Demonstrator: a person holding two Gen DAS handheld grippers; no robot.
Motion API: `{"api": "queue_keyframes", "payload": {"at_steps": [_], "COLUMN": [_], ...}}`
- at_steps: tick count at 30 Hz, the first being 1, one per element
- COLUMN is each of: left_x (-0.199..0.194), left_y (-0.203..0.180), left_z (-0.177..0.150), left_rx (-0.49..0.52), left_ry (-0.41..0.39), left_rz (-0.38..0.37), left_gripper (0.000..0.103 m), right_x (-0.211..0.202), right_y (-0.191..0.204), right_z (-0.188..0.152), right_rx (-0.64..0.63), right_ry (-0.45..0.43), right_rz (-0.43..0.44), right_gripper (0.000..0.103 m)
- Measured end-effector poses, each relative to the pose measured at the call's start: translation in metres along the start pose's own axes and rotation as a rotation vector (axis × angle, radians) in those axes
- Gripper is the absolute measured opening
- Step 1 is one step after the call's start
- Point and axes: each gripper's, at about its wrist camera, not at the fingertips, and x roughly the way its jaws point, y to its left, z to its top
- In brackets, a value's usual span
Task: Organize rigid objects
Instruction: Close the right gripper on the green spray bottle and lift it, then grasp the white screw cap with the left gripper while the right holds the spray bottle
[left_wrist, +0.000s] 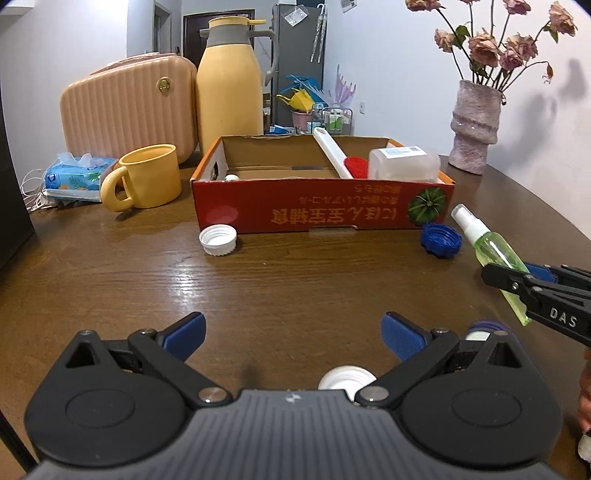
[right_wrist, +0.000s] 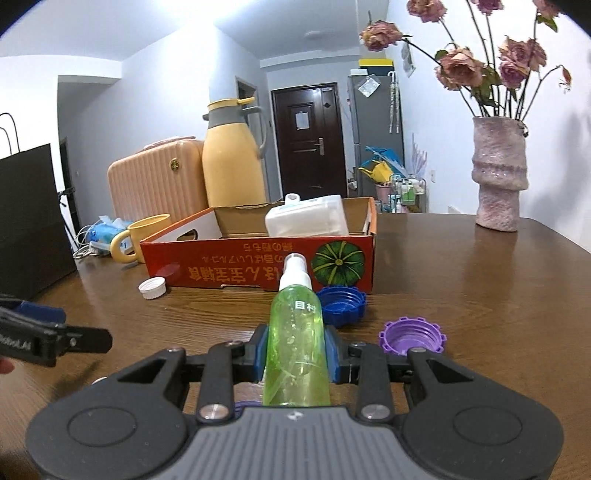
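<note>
The red cardboard box already holds a white plastic container and a white-handled brush, the right gripper pinches the green spray bottle above the table, the left gripper is spread wide with nothing in it, and the white cap, blue cap and purple cap lie outside on the table.

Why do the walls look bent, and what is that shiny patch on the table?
Left wrist view: fisheye lens bows the table edges, and the bright streak is light glare on the wood. Right wrist view: same bending at the walls; the bottle stays sharp.
</note>
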Motion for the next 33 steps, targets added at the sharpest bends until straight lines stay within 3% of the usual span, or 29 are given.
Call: {"api": "queue_keyframes", "payload": {"at_steps": [17,24,31,32,33], "left_x": [-0.007,-0.003,0.001,0.002,0.003], "left_y": [-0.02,-0.024,-0.028,-0.029,-0.029], "left_z": [-0.028,-0.033,-0.034,-0.034,-0.035], "left_rx": [0.0,-0.004,-0.006,-0.003,0.002], "left_ry": [0.079,0.096,0.101,0.101,0.104], "left_rz": [0.001,-0.002,-0.013,-0.014,-0.017], "left_gripper": [0.102,0.085,0.075,0.068,0.051], "right_x": [-0.018,-0.02,-0.021,-0.021,-0.021], "right_y": [0.001,0.001,0.001,0.001,0.001], "right_z": [-0.013,-0.014,-0.015,-0.015,-0.015], "right_rx": [0.029,0.034,0.03,0.029,0.029], "right_ry": [-0.016,-0.021,-0.02,-0.019,-0.019], "right_rz": [0.018,0.016,0.018,0.019,0.019], "right_gripper": [0.03,0.03,0.03,0.03,0.03]}}
